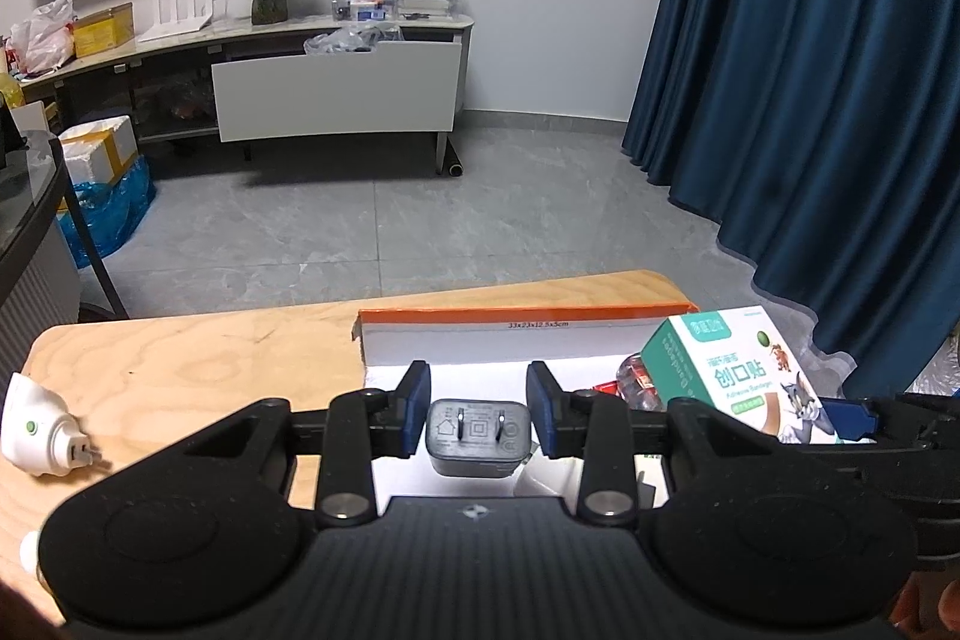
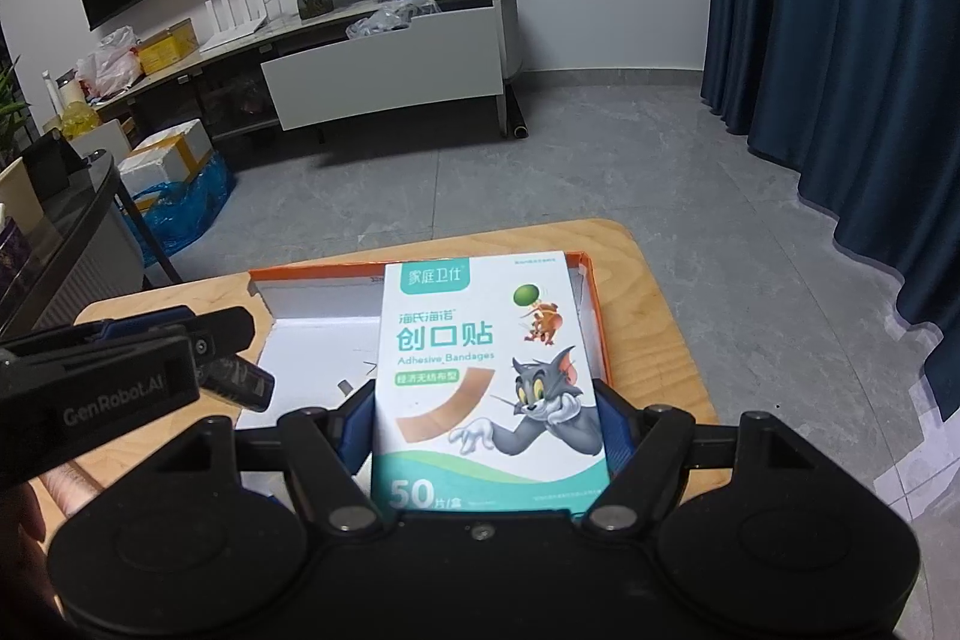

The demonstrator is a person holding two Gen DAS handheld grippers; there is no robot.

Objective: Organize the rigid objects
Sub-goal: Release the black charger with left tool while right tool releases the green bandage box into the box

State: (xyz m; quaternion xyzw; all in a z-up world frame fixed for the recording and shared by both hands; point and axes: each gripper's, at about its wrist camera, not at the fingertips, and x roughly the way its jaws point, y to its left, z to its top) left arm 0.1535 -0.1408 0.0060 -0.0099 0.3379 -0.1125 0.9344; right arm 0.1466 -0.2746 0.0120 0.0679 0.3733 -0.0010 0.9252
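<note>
Left gripper [image 1: 479, 415] clamps a grey plug adapter [image 1: 478, 437] over the orange-rimmed box [image 1: 528, 311]. Right gripper [image 2: 487, 415] clamps the bandage carton [image 2: 487, 376] above the same box. White plug [image 1: 42, 427] lies apart on the wooden table [image 1: 198, 358]

Overall light: dim indoor room, cool and even, source not visible.
Brightest area: white inside of the orange-rimmed box [image 1: 456, 370], nearly blown out in the left wrist view.
Glare: soft sheen on the grey floor tiles [image 2: 600, 148].
Shadows: dark patch under the TV cabinet [image 1: 336, 82]; black picture corners (lens vignette).
Distortion: strong fisheye, blue curtain [image 1: 828, 70] and walls bowed.
Sharpness: centre crisp, edges soft.
</note>
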